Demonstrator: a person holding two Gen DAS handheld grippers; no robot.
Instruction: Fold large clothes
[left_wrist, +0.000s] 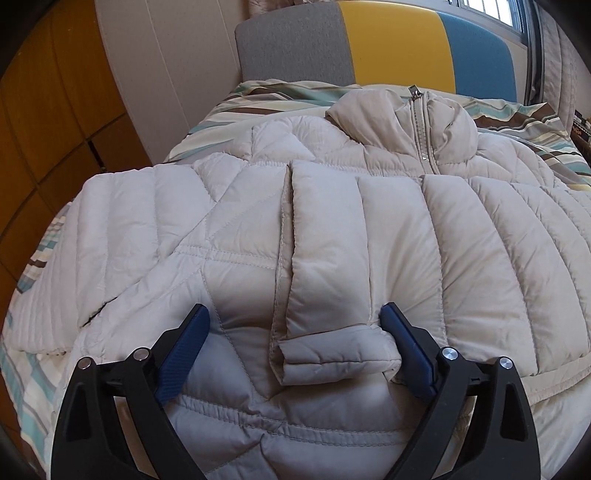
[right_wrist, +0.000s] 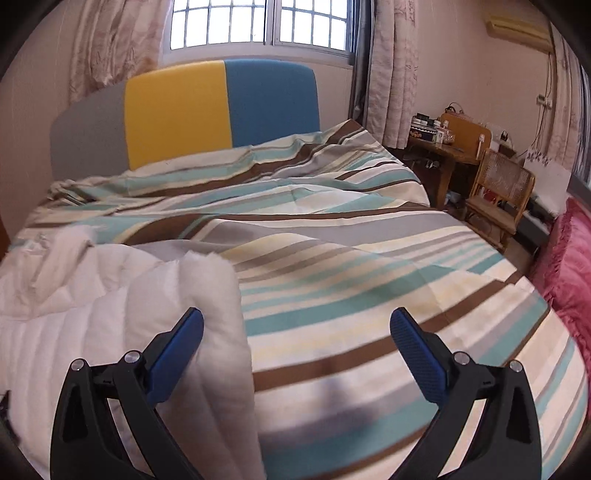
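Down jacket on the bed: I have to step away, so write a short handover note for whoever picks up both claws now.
Left claw: open, low over the down jacket, straddling the cuff of the sleeve folded across the jacket's front; pads not pressing.
Right claw: open, holding nothing, over the striped bedcover at the jacket's edge.
Jacket: flat on the bed, zipped, collar toward the headboard.
Done: one sleeve folded in.
Left: the other side not visibly folded; then fold the body.
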